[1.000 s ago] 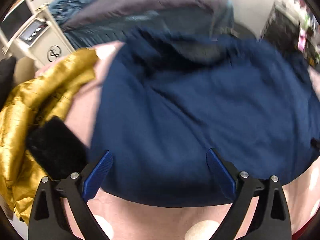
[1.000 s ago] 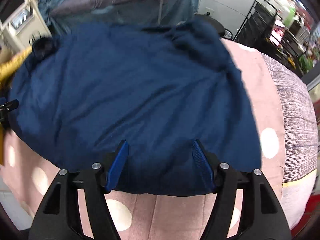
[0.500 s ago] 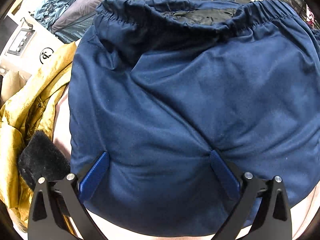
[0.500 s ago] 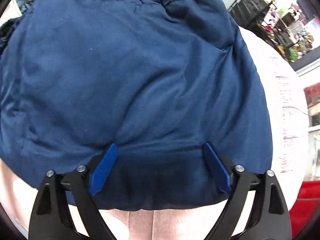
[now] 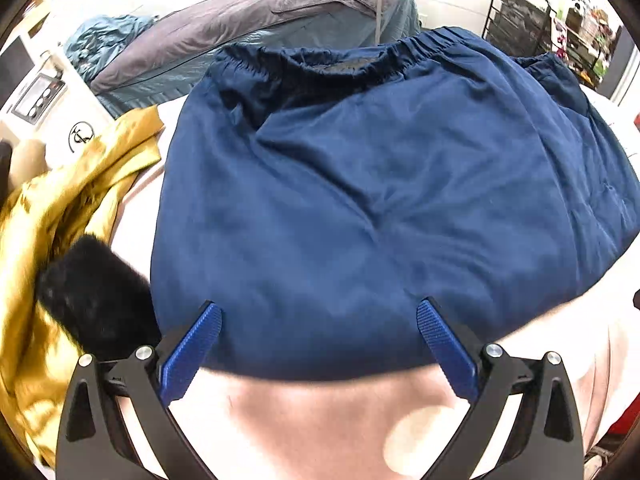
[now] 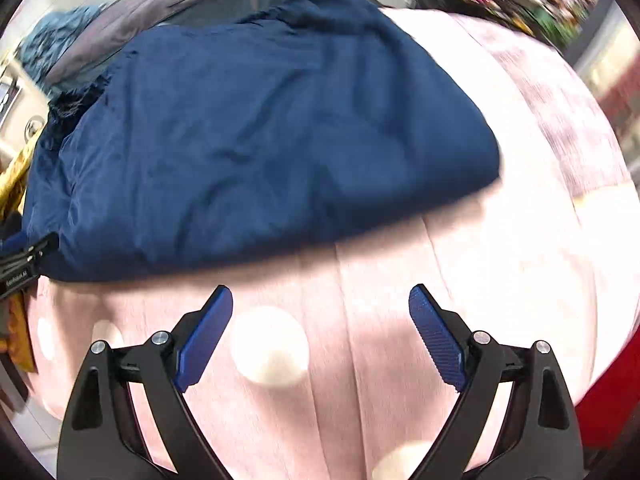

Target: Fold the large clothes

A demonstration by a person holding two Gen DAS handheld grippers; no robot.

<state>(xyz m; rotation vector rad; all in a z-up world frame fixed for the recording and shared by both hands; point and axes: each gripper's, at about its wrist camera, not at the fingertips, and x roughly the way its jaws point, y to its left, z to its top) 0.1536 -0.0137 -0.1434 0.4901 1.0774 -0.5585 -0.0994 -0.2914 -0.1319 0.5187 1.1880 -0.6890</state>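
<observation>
Navy garment [image 5: 360, 208]: soft, light, slick-looking; I'd grab the near hem corners. Left gripper [image 5: 318, 320] is spread wide, hem lying between its tips, nothing pinched. Right gripper [image 6: 320, 304] is wide and empty, cloth ahead. Only the left view shows the elastic waistband [image 5: 360, 60]; the right view shows the bare pink cover [image 6: 520, 260].

No legible text anywhere.

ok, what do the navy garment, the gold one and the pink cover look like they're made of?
Navy garment: thin woven cloth, matte, probably cotton or a blend; soft creases, gathered elastic edge. Gold garment: satin-like, shiny highlights on its folds. Pink cover: soft matte fabric with pale dots and seam lines; the fibre is unclear.
</observation>
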